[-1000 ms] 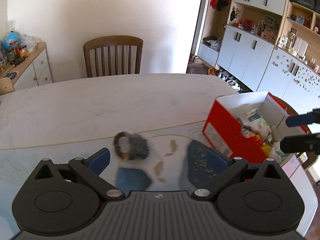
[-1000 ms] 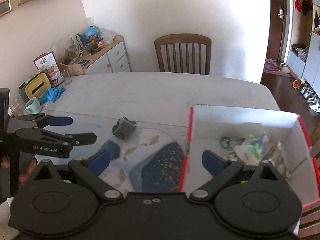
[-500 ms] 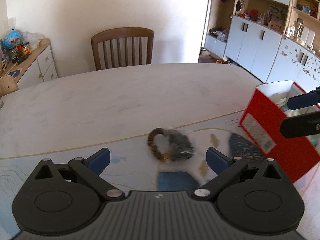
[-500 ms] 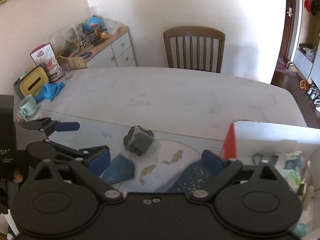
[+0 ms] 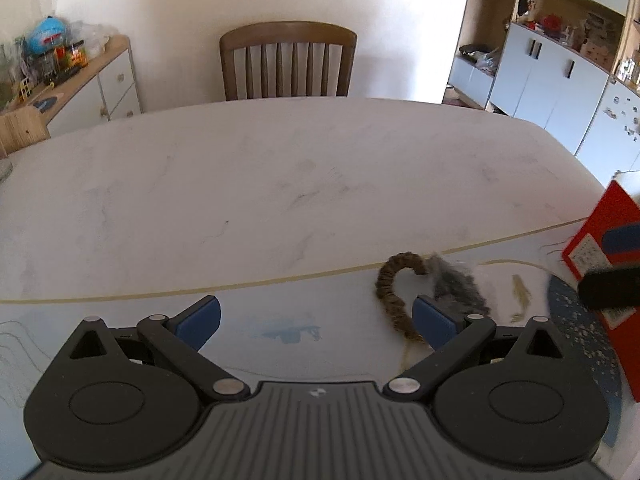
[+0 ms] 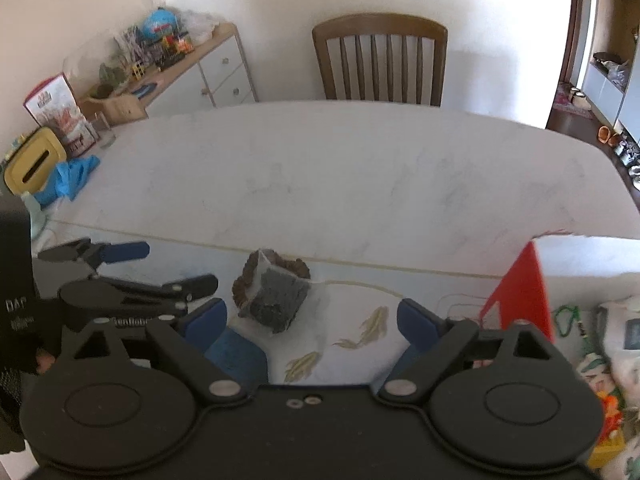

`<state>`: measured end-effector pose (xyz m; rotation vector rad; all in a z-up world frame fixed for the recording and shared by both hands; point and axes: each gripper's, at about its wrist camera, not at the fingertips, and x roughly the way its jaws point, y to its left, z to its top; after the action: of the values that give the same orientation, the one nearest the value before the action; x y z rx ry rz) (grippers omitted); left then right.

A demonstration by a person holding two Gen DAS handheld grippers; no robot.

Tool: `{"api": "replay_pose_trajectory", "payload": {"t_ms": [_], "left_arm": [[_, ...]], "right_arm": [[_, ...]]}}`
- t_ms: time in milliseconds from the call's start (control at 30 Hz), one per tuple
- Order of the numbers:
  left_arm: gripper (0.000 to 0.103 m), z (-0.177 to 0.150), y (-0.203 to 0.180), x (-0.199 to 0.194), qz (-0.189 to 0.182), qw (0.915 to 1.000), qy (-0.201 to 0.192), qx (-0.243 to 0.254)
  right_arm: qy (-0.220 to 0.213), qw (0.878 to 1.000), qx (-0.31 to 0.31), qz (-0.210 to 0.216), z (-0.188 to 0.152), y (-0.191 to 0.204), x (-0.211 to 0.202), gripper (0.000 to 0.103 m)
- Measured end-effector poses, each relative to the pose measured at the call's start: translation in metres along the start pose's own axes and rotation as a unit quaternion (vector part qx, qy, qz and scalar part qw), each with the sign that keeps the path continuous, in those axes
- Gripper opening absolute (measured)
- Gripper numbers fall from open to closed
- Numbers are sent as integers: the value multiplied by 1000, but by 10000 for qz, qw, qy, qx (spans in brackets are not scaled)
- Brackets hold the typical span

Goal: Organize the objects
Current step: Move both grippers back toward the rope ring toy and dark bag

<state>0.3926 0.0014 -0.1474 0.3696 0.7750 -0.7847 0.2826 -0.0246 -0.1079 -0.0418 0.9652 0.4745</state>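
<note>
Bracelets in a clear bag [image 6: 276, 294] lie on the patterned mat, just ahead of the right hand-held gripper [image 6: 311, 320], whose wide jaws are closing with nothing between them. Left hand-held gripper [image 5: 316, 316] gapes empty beside it. Farther right stands the red box [image 6: 520, 292]; beyond stretches the pale surface [image 6: 360, 176].

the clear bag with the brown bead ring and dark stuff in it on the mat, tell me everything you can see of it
The small clear plastic bag lies on the pale mat printed with fish and blue shapes, near the mat's far edge. It is wrinkled and lumpy. Inside, a ring of small brown beads, like a bracelet, sits beside a dark grey grainy mass. Only the mat touches it. In the left wrist view it lies just past a blue pad of the open left gripper, not between the fingers.
</note>
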Motion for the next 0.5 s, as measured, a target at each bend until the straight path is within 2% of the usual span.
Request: {"api": "replay_pose_trajectory", "payload": {"t_ms": [300, 333, 500], "left_arm": [[102, 11, 5, 29, -416, 9989, 226, 56], [102, 13, 6, 32, -452, 9987, 247, 55], [102, 17, 6, 42, -711, 9969, 306, 115]], "right_arm": [[314, 9984, -465, -17, -1, 15, 33, 88], [341, 9979, -548, -20, -2, 17, 36, 85], [370, 9964, -767, -19, -2, 23, 50, 83]]}}
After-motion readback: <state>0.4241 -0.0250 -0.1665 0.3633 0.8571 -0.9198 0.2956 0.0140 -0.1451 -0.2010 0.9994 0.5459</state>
